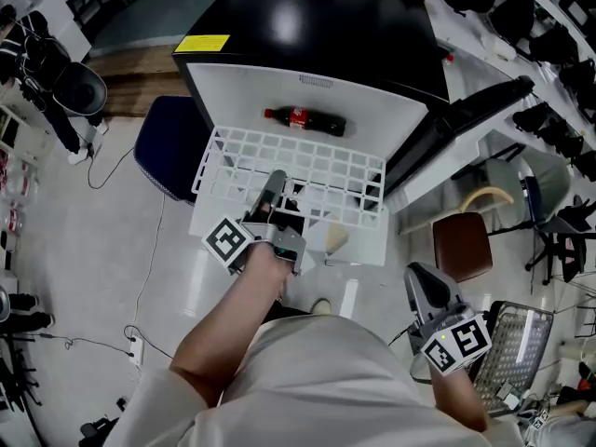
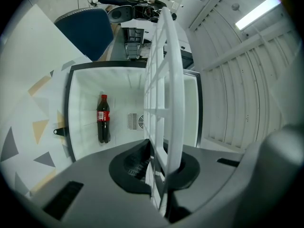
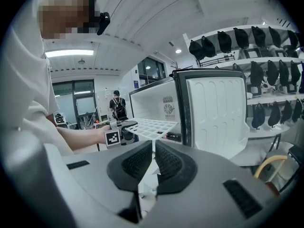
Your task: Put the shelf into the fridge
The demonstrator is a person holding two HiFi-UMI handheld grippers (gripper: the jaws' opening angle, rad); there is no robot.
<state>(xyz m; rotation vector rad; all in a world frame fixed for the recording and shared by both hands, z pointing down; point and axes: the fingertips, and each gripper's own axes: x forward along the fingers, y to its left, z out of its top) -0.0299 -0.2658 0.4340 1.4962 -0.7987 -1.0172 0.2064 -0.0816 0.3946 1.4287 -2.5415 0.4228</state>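
The black fridge (image 1: 307,26) stands open, its white inside (image 2: 123,84) facing me, with a cola bottle (image 1: 305,119) lying in it. A white wire shelf (image 1: 298,170) hangs level in front of the opening. My left gripper (image 1: 275,186) is shut on the shelf's near edge. In the left gripper view the shelf (image 2: 164,80) runs edge-on from between the jaws toward the fridge, with the bottle (image 2: 103,118) to its left. My right gripper (image 1: 424,287) hangs low at the right, away from the shelf, shut with nothing between its pads (image 3: 137,163).
The fridge door (image 1: 475,110) swings out to the right. A navy chair (image 1: 168,147) stands left of the fridge, a brown stool (image 1: 463,245) and a wire basket (image 1: 517,343) to the right. Racks of black gear (image 1: 540,26) line the right wall. Cables (image 1: 140,277) lie on the floor.
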